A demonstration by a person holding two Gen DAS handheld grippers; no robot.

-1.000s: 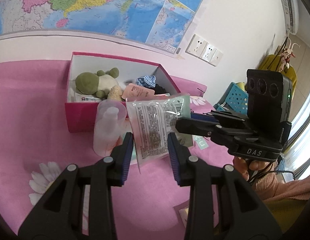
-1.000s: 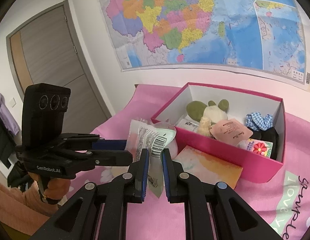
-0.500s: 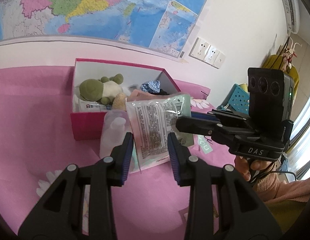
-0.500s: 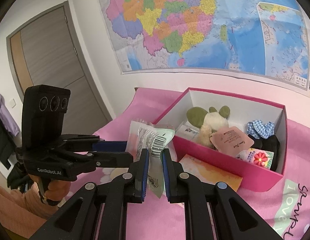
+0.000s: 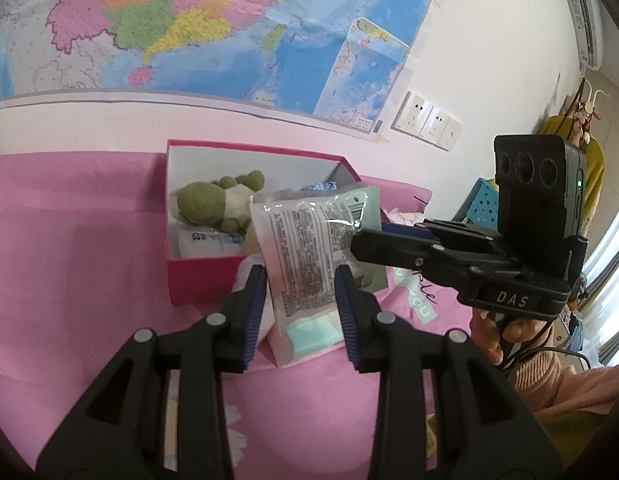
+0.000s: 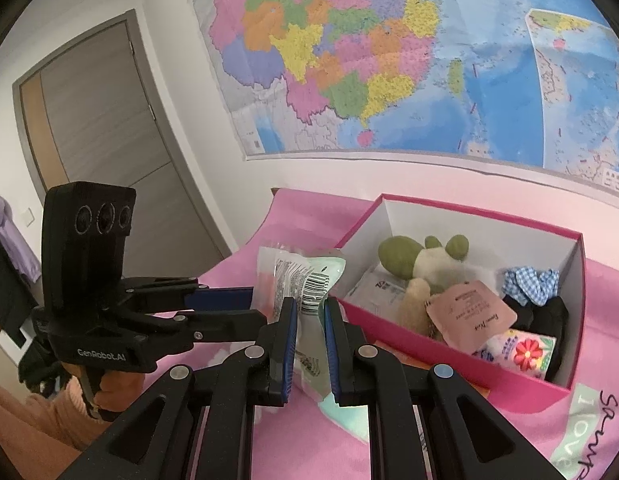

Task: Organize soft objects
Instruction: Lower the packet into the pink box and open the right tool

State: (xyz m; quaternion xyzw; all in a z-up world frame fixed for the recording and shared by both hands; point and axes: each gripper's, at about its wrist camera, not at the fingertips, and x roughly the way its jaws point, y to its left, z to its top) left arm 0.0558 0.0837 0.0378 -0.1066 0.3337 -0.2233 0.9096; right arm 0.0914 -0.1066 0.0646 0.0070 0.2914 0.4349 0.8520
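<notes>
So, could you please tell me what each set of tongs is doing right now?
Left tongs: closed on the clear packet.
Right tongs: closed on the same packet's edge.

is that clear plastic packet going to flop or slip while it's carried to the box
The clear packet probably flops: thin film, lower end hanging free. It looks light. Its glossy surface may slip, though the left gripper and right gripper both pinch it.

Centre: glossy, crinkled clear-plastic packet (image 5: 309, 248) with printed label. Behind it, a matt pink cardboard box (image 6: 461, 344) — white inside — holding a fuzzy green-and-cream plush toy (image 6: 421, 258). Lower frame: matt black plastic fingers (image 5: 245, 320) with ribbed blue pads — over soft pink cloth (image 5: 69, 240).
</notes>
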